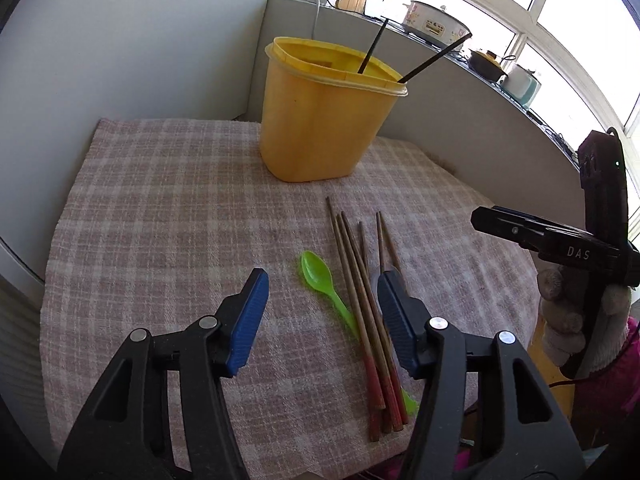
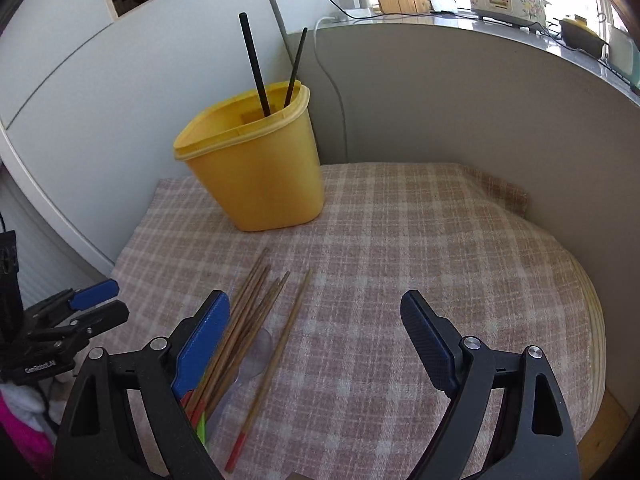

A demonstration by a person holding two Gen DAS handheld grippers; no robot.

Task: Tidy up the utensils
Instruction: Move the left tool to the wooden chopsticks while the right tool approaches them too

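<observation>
Nearest the cameras, the left tool (image 1: 322, 308) is seen with its blue pads spread apart and nothing pinched between them, hovering just over the checked cloth (image 1: 160, 220) that covers the table. The right tool (image 2: 316, 336) is spread even wider, also empty, and its left pad sits right beside the wooden chopsticks (image 2: 256, 320). Those chopsticks, brown with red ends, are laid loosely together on the cloth, one a bit apart from the rest on the right-hand side in the right wrist view. A green plastic spoon (image 1: 320, 280) is found just left of the bundle, its handle tucked under the sticks. Something clear and round is lying under the chopsticks too, though what it is can't be made out. Further back, a yellow plastic tub (image 1: 324, 112) is stood upright on the cloth near the wall, with two black chopsticks (image 2: 256, 68) leaned inside it. A gloved hand (image 1: 560, 312) is glimpsed at the edge of the left wrist view.
</observation>
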